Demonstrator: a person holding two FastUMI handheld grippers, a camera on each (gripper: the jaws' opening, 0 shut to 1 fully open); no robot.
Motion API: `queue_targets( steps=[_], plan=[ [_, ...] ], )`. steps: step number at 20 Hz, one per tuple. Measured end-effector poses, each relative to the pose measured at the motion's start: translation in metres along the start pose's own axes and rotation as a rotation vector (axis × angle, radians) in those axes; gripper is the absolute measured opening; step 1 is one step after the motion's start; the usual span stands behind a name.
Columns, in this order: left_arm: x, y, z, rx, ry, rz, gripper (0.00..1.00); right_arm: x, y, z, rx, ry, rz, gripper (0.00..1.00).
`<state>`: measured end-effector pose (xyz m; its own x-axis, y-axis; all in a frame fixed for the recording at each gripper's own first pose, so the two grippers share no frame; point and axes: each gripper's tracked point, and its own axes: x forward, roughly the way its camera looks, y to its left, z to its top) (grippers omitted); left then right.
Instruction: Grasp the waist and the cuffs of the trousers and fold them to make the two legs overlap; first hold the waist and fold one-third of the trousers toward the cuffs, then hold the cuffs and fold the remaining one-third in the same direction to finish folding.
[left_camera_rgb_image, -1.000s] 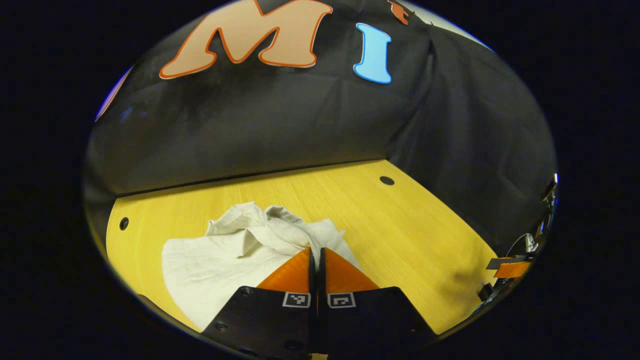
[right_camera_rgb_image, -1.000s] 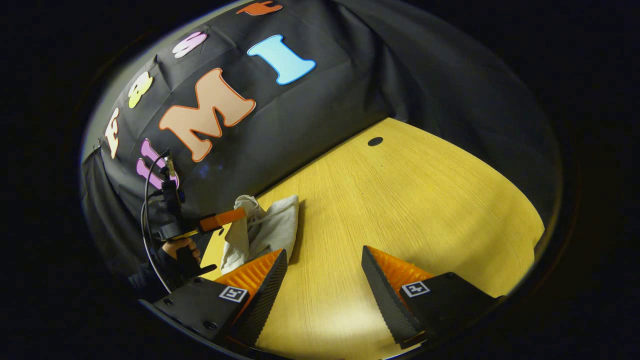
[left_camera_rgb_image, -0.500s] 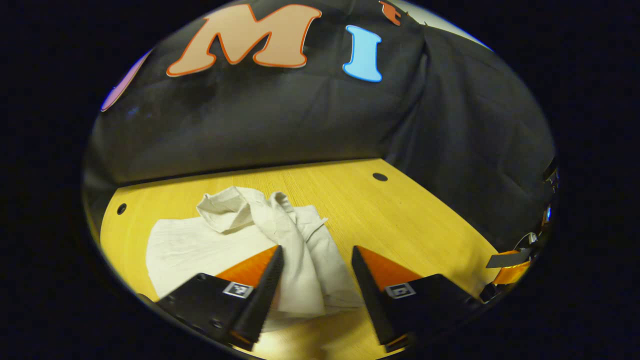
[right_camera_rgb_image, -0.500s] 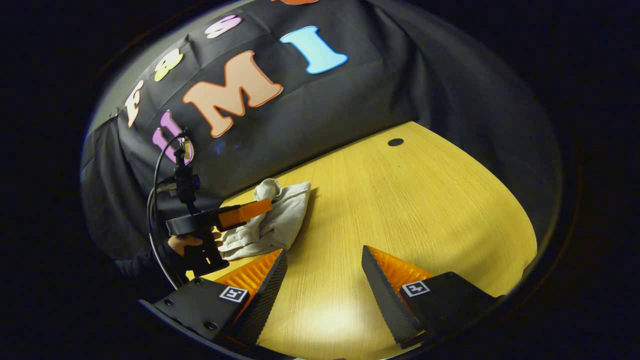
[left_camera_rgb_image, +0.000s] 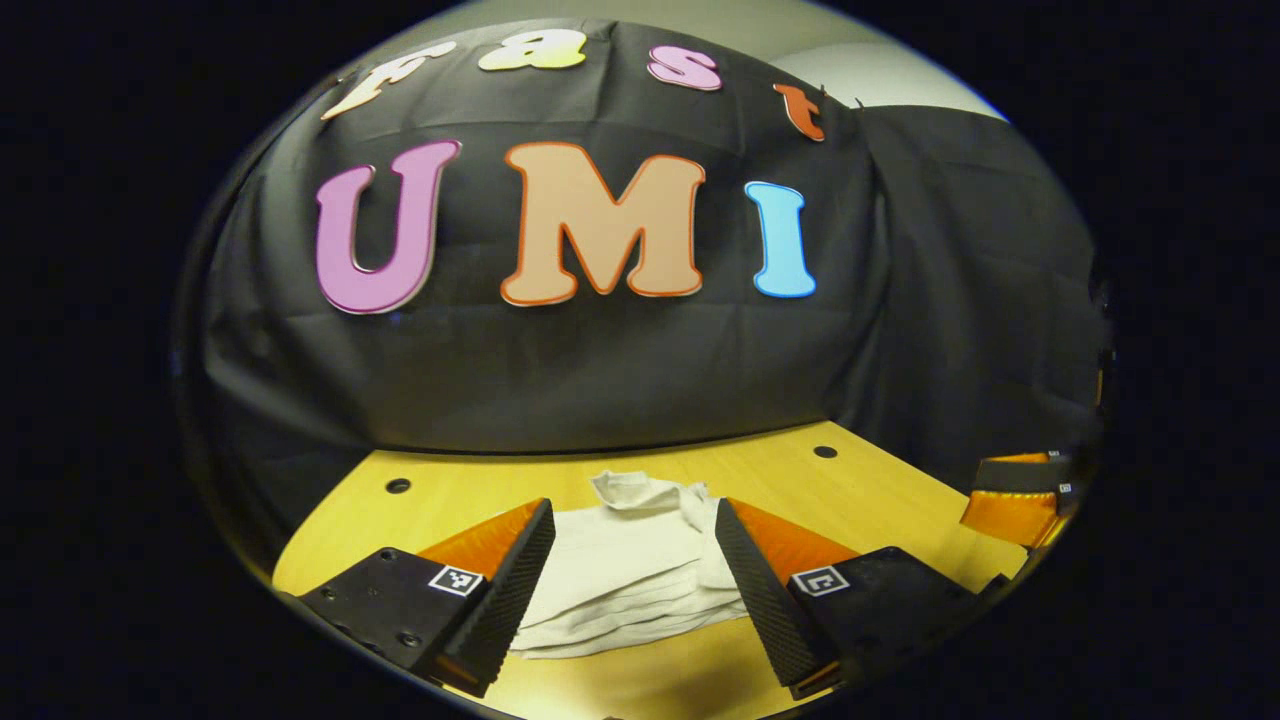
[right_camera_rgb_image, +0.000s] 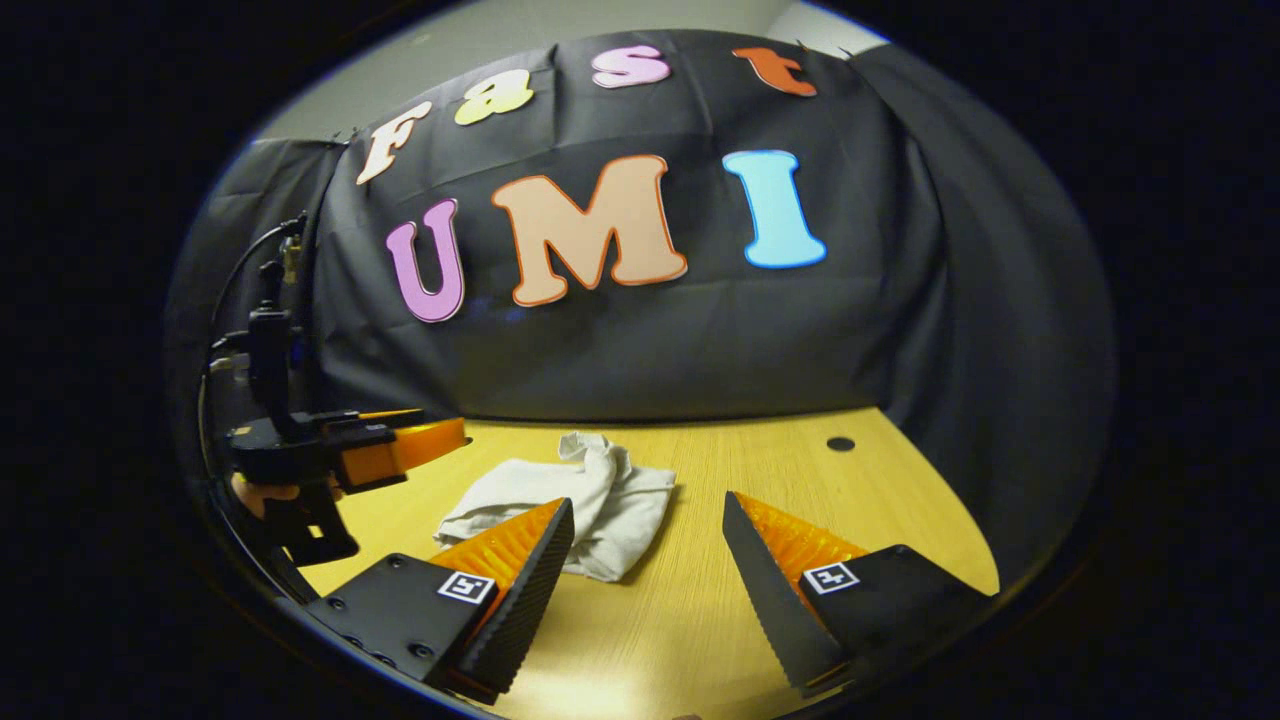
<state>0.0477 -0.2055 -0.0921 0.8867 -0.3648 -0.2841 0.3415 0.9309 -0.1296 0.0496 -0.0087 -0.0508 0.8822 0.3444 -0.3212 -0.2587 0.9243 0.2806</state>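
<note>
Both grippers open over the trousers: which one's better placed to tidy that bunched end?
Probably left. The left gripper frames the trousers squarely between its open fingers, the bunched end straight ahead. The right gripper has the trousers off toward one finger.

No words, numbers or brand names can be read on any object. The only signs are small black-and-white coded square markers, which carry a block pattern and no letters. In the left gripper view, the left gripper (left_camera_rgb_image: 632, 510) bears two of them at the lower part of the frame, a lower-left marker (left_camera_rgb_image: 455, 580) and a lower-right marker (left_camera_rgb_image: 820, 580). In the right gripper view, the right gripper (right_camera_rgb_image: 648, 502) bears a like pair low in the frame, one left (right_camera_rgb_image: 467, 587) and one right (right_camera_rgb_image: 830, 577).
</note>
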Motion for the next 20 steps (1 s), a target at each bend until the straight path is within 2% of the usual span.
queue_targets(
  steps=[2, 5, 9, 12, 17, 18, 19, 20],
  plan=[
    [-0.028, 0.027, 0.013, 0.021, -0.034, 0.051, 0.96, 0.003, 0.026, 0.018, -0.017, -0.056, 0.017, 0.96],
    [-0.059, 0.062, 0.026, 0.077, -0.077, 0.123, 0.95, 0.004, 0.045, 0.031, -0.025, -0.098, -0.021, 0.96],
    [-0.087, 0.093, 0.035, 0.087, -0.112, 0.176, 0.96, 0.006, 0.071, 0.057, -0.001, -0.168, -0.035, 0.96],
    [-0.095, 0.105, 0.034, 0.059, -0.123, 0.187, 0.96, 0.01, 0.076, 0.073, -0.008, -0.207, -0.065, 0.96],
    [-0.097, 0.12, 0.031, 0.048, -0.115, 0.194, 0.96, 0.01, 0.094, 0.087, -0.046, -0.228, -0.062, 0.96],
    [-0.096, 0.122, 0.033, 0.044, -0.117, 0.195, 0.96, 0.009, 0.095, 0.087, -0.066, -0.23, -0.066, 0.92],
    [-0.097, 0.124, 0.034, 0.037, -0.122, 0.194, 0.96, 0.006, 0.096, 0.09, -0.086, -0.236, -0.075, 0.96],
    [-0.096, 0.125, 0.035, 0.031, -0.123, 0.191, 0.96, 0.006, 0.098, 0.093, -0.1, -0.243, -0.081, 0.92]
  ],
)
